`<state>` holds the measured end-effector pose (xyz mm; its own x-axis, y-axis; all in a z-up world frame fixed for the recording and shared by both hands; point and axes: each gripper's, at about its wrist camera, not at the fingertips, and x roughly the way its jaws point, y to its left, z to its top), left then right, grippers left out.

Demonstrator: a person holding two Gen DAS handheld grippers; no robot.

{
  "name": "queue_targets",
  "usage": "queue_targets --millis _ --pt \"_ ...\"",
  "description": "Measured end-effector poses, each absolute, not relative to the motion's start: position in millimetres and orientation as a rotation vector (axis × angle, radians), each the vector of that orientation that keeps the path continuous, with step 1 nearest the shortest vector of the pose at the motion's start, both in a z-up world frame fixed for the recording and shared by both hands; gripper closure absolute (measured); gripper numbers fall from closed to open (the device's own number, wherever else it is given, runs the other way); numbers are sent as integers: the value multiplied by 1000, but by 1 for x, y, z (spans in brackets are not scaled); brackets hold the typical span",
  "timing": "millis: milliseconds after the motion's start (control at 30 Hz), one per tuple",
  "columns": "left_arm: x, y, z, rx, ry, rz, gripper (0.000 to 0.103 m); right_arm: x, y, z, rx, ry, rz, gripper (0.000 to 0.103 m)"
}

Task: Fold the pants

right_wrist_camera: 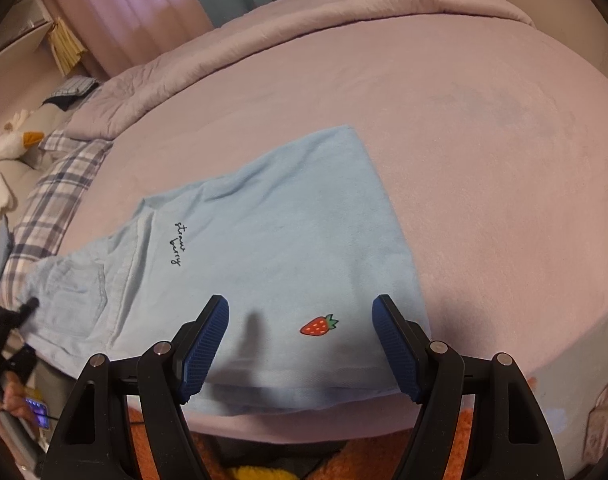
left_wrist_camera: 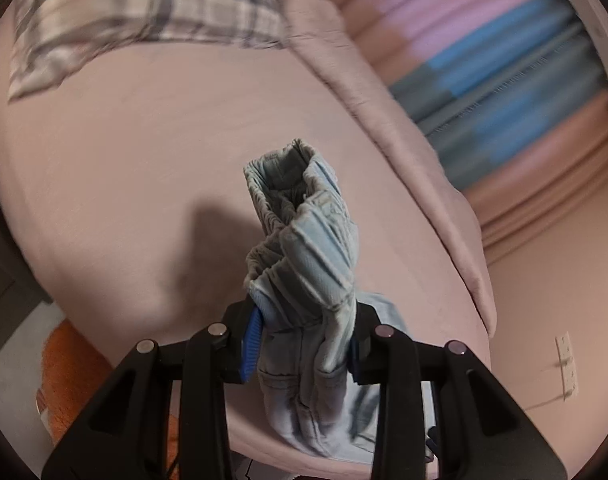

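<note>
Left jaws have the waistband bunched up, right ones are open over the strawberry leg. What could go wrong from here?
1. The left gripper pinches a thick twisted wad of the light blue cotton pants; it may slip or fold crooked.
2. The open right gripper hovers near the bed edge, so an unpinned hem could slide off.

A bed (right_wrist_camera: 483, 152) with a pale pink sheet carries everything. Light blue pants (right_wrist_camera: 272, 248) lie flat on its near part, reaching the near edge, with one end running off to the left. A plaid pillow (right_wrist_camera: 60, 196) lies at the far left, and a folded pink blanket (right_wrist_camera: 304, 28) runs along the far side.
</note>
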<state>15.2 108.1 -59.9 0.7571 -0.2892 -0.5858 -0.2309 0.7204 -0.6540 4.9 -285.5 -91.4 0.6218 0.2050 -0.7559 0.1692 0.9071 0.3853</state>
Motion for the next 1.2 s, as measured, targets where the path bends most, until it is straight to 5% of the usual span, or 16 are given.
queue_targets --millis 600,1200 --pt "36 -57 13 -479 710 -506 72 -7 -307 -88 514 865 0 29" --pt "66 -207 -105 -136 1083 -690 69 -28 -338 -98 592 851 -93 29"
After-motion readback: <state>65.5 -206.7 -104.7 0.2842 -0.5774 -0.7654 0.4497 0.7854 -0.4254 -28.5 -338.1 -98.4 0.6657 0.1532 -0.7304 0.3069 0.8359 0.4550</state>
